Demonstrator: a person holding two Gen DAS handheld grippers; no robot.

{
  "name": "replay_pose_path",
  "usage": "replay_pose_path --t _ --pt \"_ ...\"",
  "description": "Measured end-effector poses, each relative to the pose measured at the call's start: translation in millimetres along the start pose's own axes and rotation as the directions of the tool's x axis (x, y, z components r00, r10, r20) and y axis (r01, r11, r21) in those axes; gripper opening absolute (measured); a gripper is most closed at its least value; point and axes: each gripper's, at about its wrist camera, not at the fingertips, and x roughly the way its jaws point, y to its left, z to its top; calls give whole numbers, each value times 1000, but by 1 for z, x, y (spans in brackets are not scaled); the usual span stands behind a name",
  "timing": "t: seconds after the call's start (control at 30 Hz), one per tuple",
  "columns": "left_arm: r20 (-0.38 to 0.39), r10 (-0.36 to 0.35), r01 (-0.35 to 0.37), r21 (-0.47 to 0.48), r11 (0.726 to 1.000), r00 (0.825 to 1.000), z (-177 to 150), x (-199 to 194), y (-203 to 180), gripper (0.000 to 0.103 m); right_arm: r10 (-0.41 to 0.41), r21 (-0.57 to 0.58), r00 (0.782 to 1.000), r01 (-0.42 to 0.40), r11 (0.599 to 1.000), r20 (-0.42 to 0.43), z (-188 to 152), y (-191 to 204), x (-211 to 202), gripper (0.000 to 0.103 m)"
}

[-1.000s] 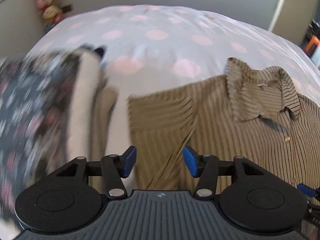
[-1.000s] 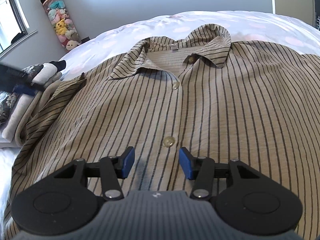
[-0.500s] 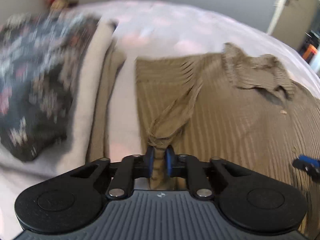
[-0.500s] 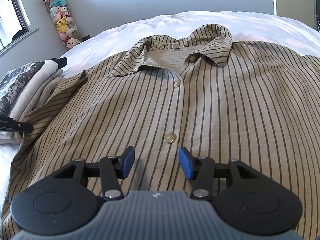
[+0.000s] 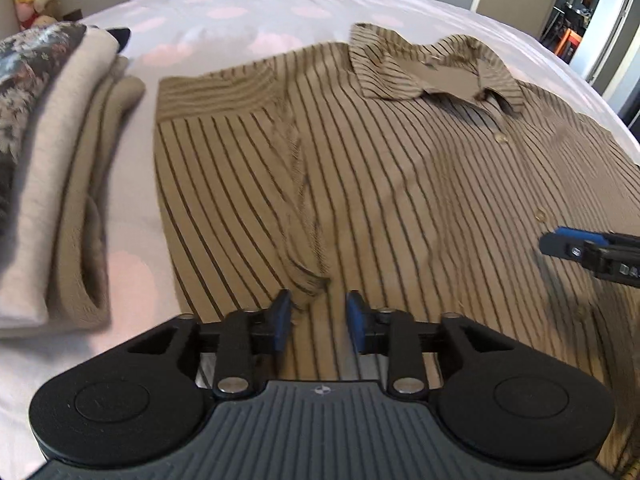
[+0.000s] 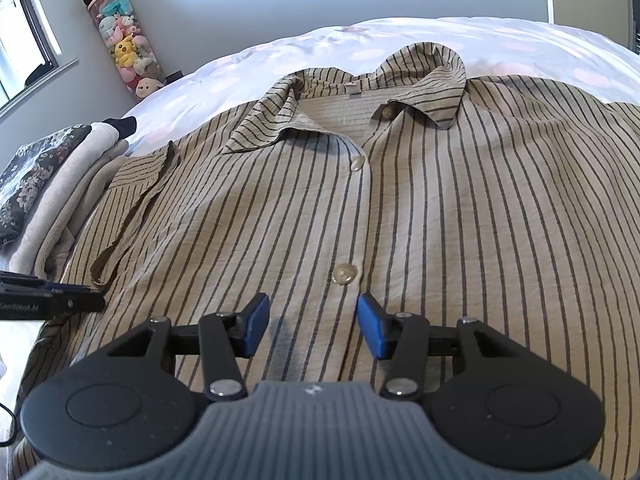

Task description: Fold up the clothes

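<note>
- Right now you've got the striped shirt [image 6: 400,208] spread face-up and buttoned on the bed [image 5: 248,12], collar away from you, beside the stack of folded clothes [image 5: 52,184].
- Your left gripper [image 5: 316,322] has just been opening; its jaws stand apart, and the sleeve cuff [image 5: 308,284] lies loose just ahead of them, not pinched.
- Your right gripper [image 6: 313,326] hovers over the placket, jaws apart, holding nothing.
- Looks like the sleeve-in step: that sleeve lies across the front.
- Next, I'd say, take the shirt's side edge and fold it inward.
</note>
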Motion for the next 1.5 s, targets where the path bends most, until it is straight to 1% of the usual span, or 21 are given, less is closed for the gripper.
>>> replay_pose_path --t 0.1,0.17,0.23,0.3,0.33,0.47,0.53,0.57,0.6,0.67,0.77,0.93,0.97,1.13,1.17,1.27,1.3,1.33,1.37,1.4,1.5 --pt "3 -17 17 -7 1000 1000 -15 -17 1 39 5 3 1000 -5 1000 -1 0 -1 0 53" --pt "32 38 -39 12 999 999 -25 -29 0 42 9 11 1000 -9 1000 -2 0 -2 -1 53" --pt "66 104 -106 32 994 992 -35 -42 0 44 12 18 1000 -12 1000 -4 0 -2 -1 53" --pt "85 187 -192 51 980 979 -42 -48 1 51 15 21 1000 -14 1000 -5 0 -2 -2 53" --pt "82 225 -230 59 971 971 -45 -48 3 52 16 19 1000 -16 1000 -5 0 -1 -3 53" --pt "48 273 -276 72 958 961 -44 -36 4 52 21 10 1000 -21 1000 -4 -1 2 -5 53" --pt "37 285 -287 66 956 958 -42 -29 4 38 21 8 1000 -21 1000 -3 -1 2 -5 53" --pt "32 281 -283 54 958 959 -40 -27 5 23 21 8 1000 -21 1000 -3 -1 2 -5 53" --pt "27 278 -279 41 959 960 -39 -26 6 11 22 10 1000 -22 1000 -3 -1 1 -5 53" --pt "12 303 -303 44 952 953 -37 -23 8 4 23 14 1000 -23 1000 -5 -1 0 -5 53" --pt "12 358 -357 102 928 934 -37 -26 8 3 27 17 1000 -27 999 -5 -1 0 -4 53" --pt "4 408 -399 219 890 913 -43 -21 8 1 34 19 999 -34 999 -9 -1 0 -3 53" --pt "-1 410 -398 233 887 912 -45 -18 8 1 34 20 999 -34 999 -10 -1 0 -3 53" --pt "-2 372 -361 231 903 928 -53 -16 4 1 33 28 999 -33 999 -15 -1 -2 -3 53" --pt "1 363 -354 226 908 932 -52 -19 4 4 34 29 999 -33 999 -16 -1 -2 -4 53" --pt "30 308 -308 172 936 951 -43 -31 9 23 35 29 999 -35 999 -16 -1 -2 -4 53" --pt "50 295 -299 159 941 954 -38 -35 10 29 36 28 999 -36 999 -17 -1 -2 -4 53" --pt "70 284 -292 145 945 956 -32 -38 11 32 37 27 999 -37 999 -17 -1 -2 -4 53" --pt "88 275 -285 132 949 957 -26 -39 12 40 39 27 999 -38 999 -17 -1 -1 -4 53" --pt "106 266 -278 118 953 958 -20 -40 13 46 40 26 999 -39 999 -16 -1 -1 -5 53" --pt "97 245 -253 70 965 965 -2 -30 17 46 43 30 999 -43 999 -14 -1 -2 -6 53"
